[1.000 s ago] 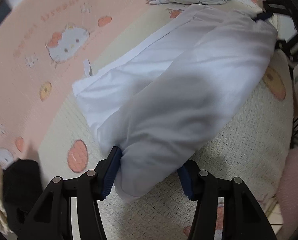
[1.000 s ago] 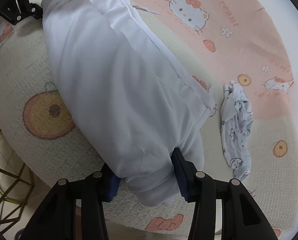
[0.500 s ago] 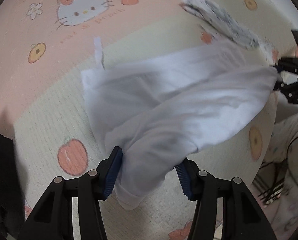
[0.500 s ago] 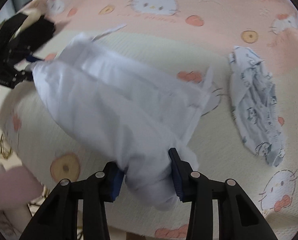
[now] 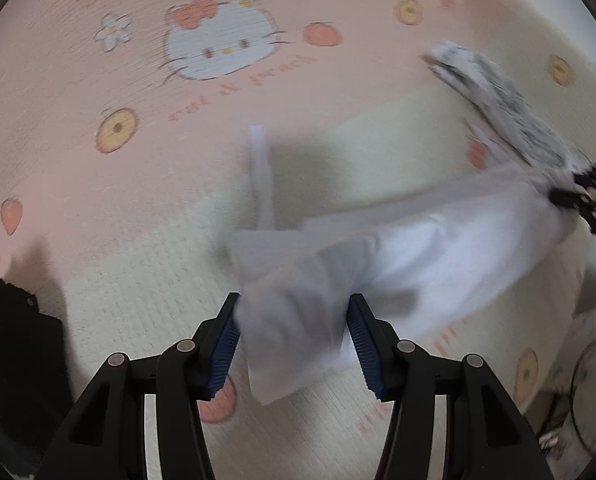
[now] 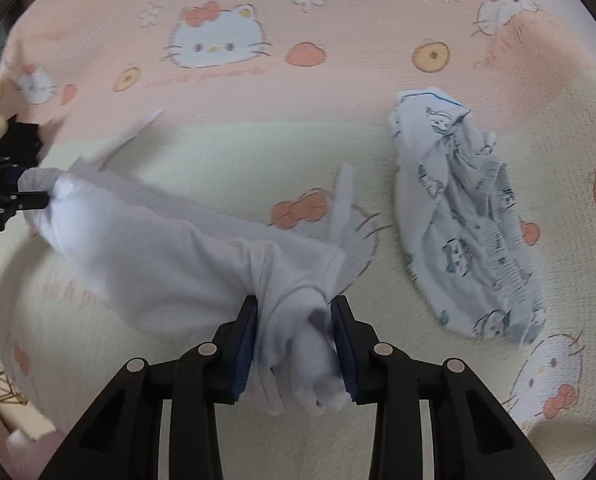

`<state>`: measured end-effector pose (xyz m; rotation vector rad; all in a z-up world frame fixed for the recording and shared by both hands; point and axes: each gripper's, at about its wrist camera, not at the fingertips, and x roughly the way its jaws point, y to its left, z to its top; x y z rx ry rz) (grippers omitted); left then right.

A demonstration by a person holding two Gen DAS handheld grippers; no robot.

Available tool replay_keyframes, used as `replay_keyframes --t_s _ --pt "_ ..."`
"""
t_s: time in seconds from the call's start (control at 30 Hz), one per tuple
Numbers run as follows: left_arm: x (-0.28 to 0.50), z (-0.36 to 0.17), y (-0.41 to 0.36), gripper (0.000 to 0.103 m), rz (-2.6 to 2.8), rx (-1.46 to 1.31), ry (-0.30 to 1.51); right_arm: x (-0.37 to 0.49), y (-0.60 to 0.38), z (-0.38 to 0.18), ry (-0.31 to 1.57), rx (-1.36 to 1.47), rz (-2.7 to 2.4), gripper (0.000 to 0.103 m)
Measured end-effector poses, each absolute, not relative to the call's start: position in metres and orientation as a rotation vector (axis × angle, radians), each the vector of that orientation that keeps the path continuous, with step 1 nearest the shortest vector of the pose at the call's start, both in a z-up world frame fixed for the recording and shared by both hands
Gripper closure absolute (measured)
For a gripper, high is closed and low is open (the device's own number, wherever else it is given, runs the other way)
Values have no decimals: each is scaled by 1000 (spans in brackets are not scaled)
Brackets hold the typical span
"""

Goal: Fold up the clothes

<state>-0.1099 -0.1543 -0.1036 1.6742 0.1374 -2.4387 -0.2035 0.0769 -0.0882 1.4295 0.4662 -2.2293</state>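
A white garment [image 5: 438, 256] hangs stretched between my two grippers above the bed. My left gripper [image 5: 294, 332] is shut on one bunched end of it. Across the cloth, my right gripper [image 5: 582, 200] shows at the right edge of the left wrist view. In the right wrist view my right gripper [image 6: 296, 340] pinches the other bunched end of the white garment [image 6: 158, 248]; its jaws are closing tighter on the cloth. My left gripper [image 6: 6, 196] appears at that view's far left. Two white drawstrings [image 6: 344, 196] dangle from the garment.
The bed cover [image 5: 98, 80] is pink and cream with cat and fruit prints. A crumpled pale blue printed garment [image 6: 466, 220] lies to the right, also [image 5: 502, 108]. A black cloth [image 5: 14, 360] lies at the left. The bed edge and a wire basket [image 5: 590, 384] show lower right.
Both grippers rose and rolled, carrying the white garment across the bed. The cloth went from a broad folded mass to a narrower stretched band. The right jaws narrowed on their bunch.
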Motion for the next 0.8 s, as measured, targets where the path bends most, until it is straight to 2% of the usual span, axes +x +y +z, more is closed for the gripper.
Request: replay_keyframes --t_s 0.13,0.3,0.4,0.47,0.53,0.63,0.7,0.73,0.8 --pt "-122 -118 -172 53 -2389 1683 223 -218 67 -100 530 1458 -2272 68" --pt "-119 -130 -193 53 -2367 1651 458 -229 66 -112 525 1506 -2304 68" --pt "-117 -129 -199 53 -2372 1629 538 -238 76 -115 406 1547 -2292 68" --pt "-112 -126 -206 53 -2375 1607 662 -245 82 -116 326 1573 -2282 67" --pt "-106 -122 -214 53 -2371 1576 795 -246 90 -113 270 1586 -2275 64" --pt "-95 -111 -220 50 -2357 1515 910 -238 110 -102 152 1576 -2306 51" --pt "-91 -108 -218 43 -2359 1477 940 -233 124 -94 73 1568 -2324 47" --pt "-90 -108 -216 35 -2358 1467 950 -231 132 -92 36 1561 -2336 45" --pt "-85 -109 -212 34 -2354 1457 970 -220 145 -90 -79 1556 -2363 40"
